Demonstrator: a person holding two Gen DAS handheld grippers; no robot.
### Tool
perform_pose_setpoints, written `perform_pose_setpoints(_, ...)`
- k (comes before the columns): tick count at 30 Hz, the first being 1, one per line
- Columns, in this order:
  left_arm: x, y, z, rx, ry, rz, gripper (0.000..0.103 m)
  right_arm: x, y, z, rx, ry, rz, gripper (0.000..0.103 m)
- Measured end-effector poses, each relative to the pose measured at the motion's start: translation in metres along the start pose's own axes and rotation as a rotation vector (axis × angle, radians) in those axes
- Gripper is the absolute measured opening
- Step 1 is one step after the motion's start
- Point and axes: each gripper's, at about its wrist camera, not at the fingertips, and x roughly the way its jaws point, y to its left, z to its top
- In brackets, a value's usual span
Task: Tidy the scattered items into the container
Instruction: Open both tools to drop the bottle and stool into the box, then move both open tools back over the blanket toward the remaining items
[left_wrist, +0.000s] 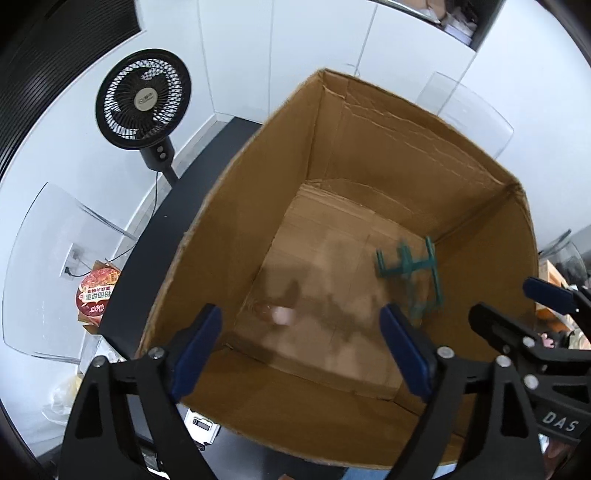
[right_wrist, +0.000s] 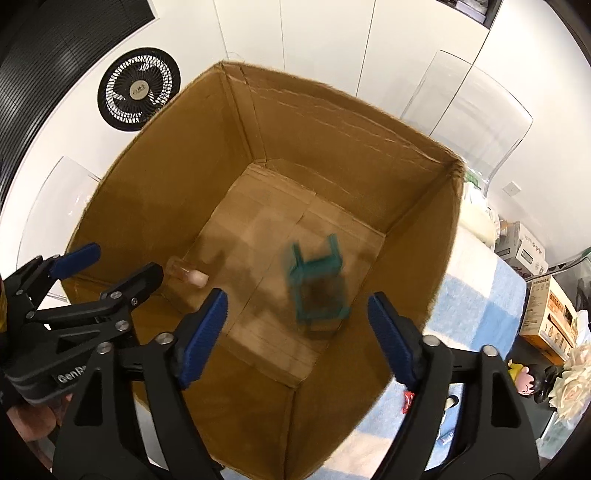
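Left hand-held gripper (left_wrist: 301, 349): hung over the near left part of the box, its blue-padded fingers (left_wrist: 197, 349) spread wide with nothing between them; in the right wrist view it showed at the left edge (right_wrist: 110, 260), likewise spread.
Right hand-held gripper (right_wrist: 297, 332): hung over the near right part of the box, fingers (right_wrist: 389, 338) released and wide apart, grasping nothing; in the left wrist view only its black arm and one blue pad showed at the right edge (left_wrist: 517, 295).
Box (left_wrist: 236, 206): open brown cardboard, top flaps gone or folded out of sight, standing on the desk; both cameras looked down into it.
Rack (right_wrist: 317, 282): small teal plastic frame inside the box, toward its right wall, blurred in both views (left_wrist: 412, 271); whether it touched the box floor could not be told.
Bottle (right_wrist: 186, 273): small clear bottle with a pale cap, lying on its side on the box floor near the left wall, well apart from the rack; blurred in the left wrist view (left_wrist: 277, 314).
Desk (left_wrist: 173, 221): dark top showing left of the box.
Cloth (right_wrist: 476, 295): blue and white checked, lying right of the box, touching its base.
Fan (left_wrist: 143, 99): black, on a stand, behind and left of the box.
Bowl (left_wrist: 96, 291): red-lidded noodle bowl, left of the box, past the desk edge.
Doll (right_wrist: 528, 380): small figure with a black head, right of the box beside a pale flower (right_wrist: 572, 387).
Cartons (right_wrist: 550, 317): printed packs stacked right of the box, behind the doll.
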Motion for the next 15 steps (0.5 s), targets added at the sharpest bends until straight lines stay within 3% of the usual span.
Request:
perform_pose_setpoints(5, -0.01, 0.003, 0.001, -0.019, -0.011, -0.005, 0.091, -0.011, 0.0, 0.001, -0.012, -0.043, 0.006, 0.098)
perform_pose_setpoints(7, -0.018, 0.001, 0.0, -0.015, -0.029, -0.002, 0.099, -0.015, -0.001, 0.0, -0.007, -0.061, 0.004, 0.103)
perform_pose_setpoints(15, -0.045, -0.01, -0.008, 0.026, -0.056, 0.008, 0.101, -0.038, -0.019, -0.019, 0.059, -0.085, -0.004, 0.103)
